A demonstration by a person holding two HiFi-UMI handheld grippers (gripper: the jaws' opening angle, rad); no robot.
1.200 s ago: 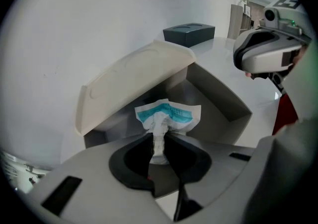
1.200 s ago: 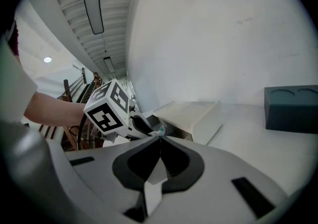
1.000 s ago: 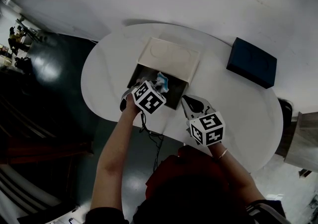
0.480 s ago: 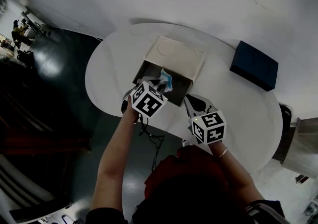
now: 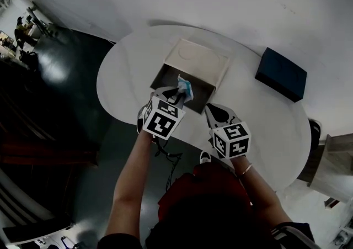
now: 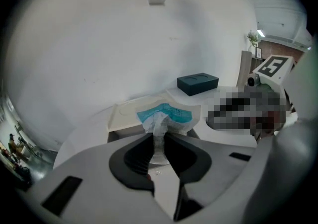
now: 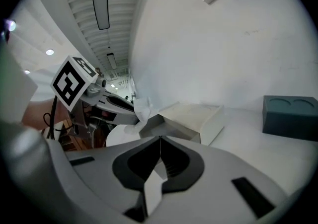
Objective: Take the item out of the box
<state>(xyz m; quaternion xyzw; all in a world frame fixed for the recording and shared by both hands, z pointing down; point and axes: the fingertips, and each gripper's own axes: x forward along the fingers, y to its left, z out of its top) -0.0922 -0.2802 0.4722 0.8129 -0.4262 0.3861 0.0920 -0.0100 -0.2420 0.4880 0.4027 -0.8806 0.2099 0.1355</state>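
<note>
The item (image 5: 185,87), a crinkled white packet with a blue panel, is pinched by its lower end in the left tool (image 5: 175,96), whose jaws stand partly open, only as wide as the bunched wrapper between them. It hangs over the open dark part of the box (image 5: 202,99). From the right tool's view its white top (image 7: 141,109) shows above the box rim.

The box sits at the near left of the white oval counter (image 5: 265,115), its open end toward the person and close to the counter's near edge. Its cream lid part lies toward the wall. Left of the counter the dark floor drops away. To the right a broad stretch of bare counter runs between the box and a dark blue case (image 5: 279,72), which lies well apart near the far right edge. The wall stands close behind the counter.

The left forearm reaches up from the near edge, and its tool slants forward and down over the box. The right tool (image 5: 213,111) is held just beside the box's near right corner, aimed at a shallow slant across the counter. Its jaws are pressed together with nothing between them.
</note>
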